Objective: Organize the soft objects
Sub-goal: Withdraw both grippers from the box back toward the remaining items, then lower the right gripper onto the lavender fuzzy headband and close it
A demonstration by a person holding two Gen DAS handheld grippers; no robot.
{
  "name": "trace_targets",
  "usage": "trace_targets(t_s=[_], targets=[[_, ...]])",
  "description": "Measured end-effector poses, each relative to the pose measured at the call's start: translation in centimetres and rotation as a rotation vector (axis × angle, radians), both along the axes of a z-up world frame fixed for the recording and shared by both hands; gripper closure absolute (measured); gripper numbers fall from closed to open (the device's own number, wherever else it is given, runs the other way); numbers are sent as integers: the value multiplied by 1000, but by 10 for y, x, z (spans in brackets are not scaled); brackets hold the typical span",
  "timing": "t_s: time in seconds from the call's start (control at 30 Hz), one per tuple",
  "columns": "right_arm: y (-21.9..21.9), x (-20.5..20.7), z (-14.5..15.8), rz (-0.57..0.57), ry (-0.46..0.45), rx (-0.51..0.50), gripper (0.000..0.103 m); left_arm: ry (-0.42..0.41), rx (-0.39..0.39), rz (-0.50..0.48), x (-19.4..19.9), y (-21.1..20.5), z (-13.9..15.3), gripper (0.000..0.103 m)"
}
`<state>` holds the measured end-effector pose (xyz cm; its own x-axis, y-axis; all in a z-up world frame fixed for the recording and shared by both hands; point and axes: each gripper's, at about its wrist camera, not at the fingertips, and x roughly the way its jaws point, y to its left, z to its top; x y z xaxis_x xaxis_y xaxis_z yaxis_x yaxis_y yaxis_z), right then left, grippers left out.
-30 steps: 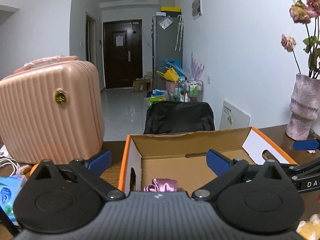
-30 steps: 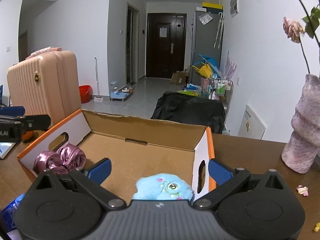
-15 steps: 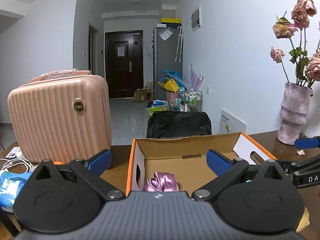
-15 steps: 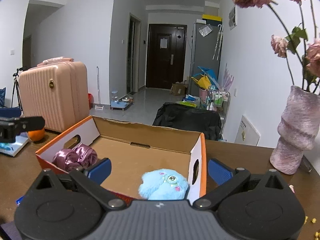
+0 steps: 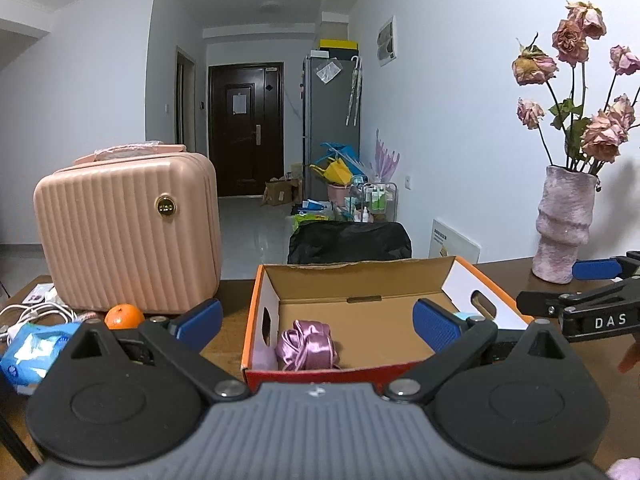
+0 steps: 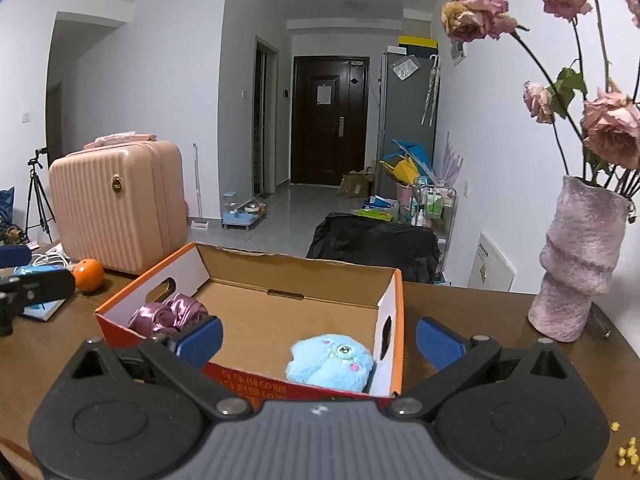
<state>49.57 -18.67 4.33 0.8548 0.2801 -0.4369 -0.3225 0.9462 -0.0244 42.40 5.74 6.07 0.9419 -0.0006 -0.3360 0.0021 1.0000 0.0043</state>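
An open orange cardboard box (image 5: 356,276) (image 6: 304,270) stands on the brown table. Inside it lie a purple satin cloth (image 5: 307,345) (image 6: 170,314) at the left end and a fluffy blue plush toy (image 6: 330,362) at the right end. My left gripper (image 5: 318,320) is open and empty, held back from the box's near wall. My right gripper (image 6: 318,338) is open too, with nothing between its fingers, above the box's near edge. The right gripper's side also shows at the right of the left wrist view, as black arms with a blue pad (image 5: 594,269).
A pink ribbed suitcase (image 5: 128,232) (image 6: 116,208) stands left of the box with an orange (image 5: 124,317) (image 6: 88,274), white cables (image 5: 32,310) and a blue packet (image 5: 36,350) by it. A pink vase (image 5: 564,226) (image 6: 580,256) of dried roses stands right. Yellow crumbs (image 6: 626,452) lie near right.
Both grippers have drawn back and risen away from the box, so more of the table, the suitcase and the vase now shows. Both stayed open and empty.
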Motion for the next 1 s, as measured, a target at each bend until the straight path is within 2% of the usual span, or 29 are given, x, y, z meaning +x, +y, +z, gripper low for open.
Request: trace_targets(t_s=[1.0], targets=[[-40,-149,-3,-23,32,-7,0,40,4,-31,-130,-55,-7,0]])
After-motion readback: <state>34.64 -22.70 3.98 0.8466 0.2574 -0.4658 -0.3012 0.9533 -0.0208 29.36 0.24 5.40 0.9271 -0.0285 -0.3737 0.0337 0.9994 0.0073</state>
